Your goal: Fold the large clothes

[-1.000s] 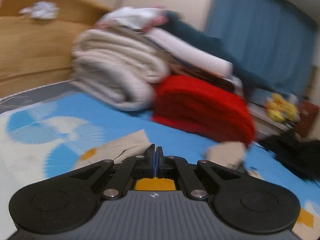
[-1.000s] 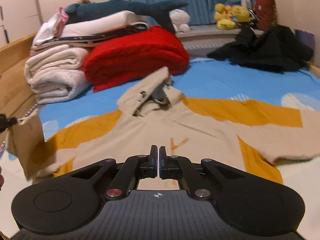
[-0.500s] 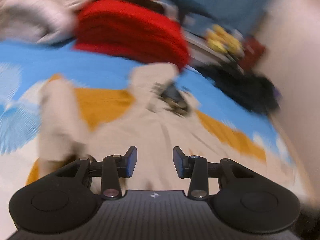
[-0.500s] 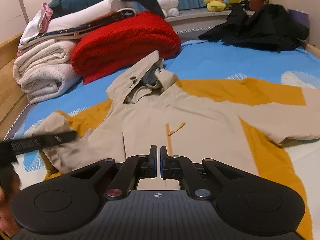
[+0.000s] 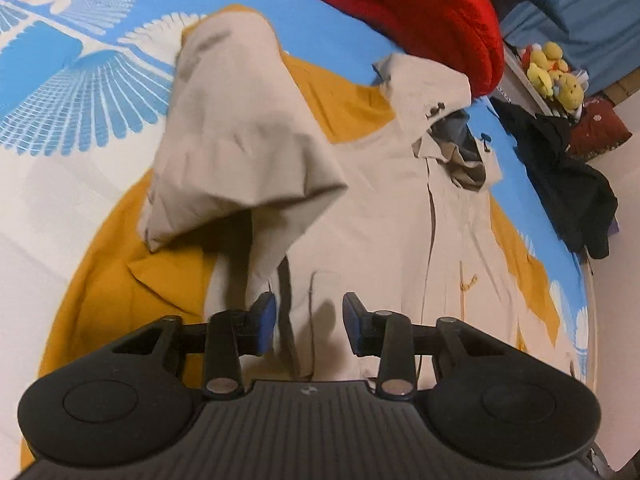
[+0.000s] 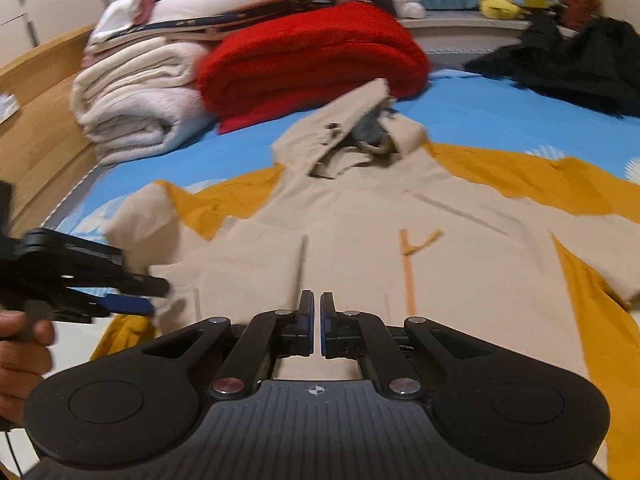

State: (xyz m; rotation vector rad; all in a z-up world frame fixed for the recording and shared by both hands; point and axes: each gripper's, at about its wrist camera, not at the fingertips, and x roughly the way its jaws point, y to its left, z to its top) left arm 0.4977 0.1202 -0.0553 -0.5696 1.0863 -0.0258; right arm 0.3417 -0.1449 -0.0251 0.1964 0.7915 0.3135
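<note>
A beige and mustard jacket (image 6: 360, 240) lies spread front-up across the bed (image 6: 500, 120), its collar toward the stacked bedding at the head end and its hem toward the cameras. The left claw (image 5: 308, 324) is released, its blue-padded fingers (image 5: 266, 320) parted with nothing between them, hovering low over the jacket's front panel near the hem; in the right wrist view it shows at the left edge of the bed, held in a bare hand (image 6: 20, 360). Just ahead of it the jacket's sleeve (image 5: 236, 136) lies doubled back over the mustard side panel, its cuff end resting on the body of the garment. The right claw (image 6: 316, 324) is clenched, its fingers almost touching with only a thin slit between them and no cloth visibly caught, poised over the lower middle of the jacket. Beyond the collar sit a folded red blanket (image 6: 312, 64) and a roll of cream blankets (image 6: 136, 108), with a black garment (image 6: 568, 64) heaped at the far right corner of the bed.
</note>
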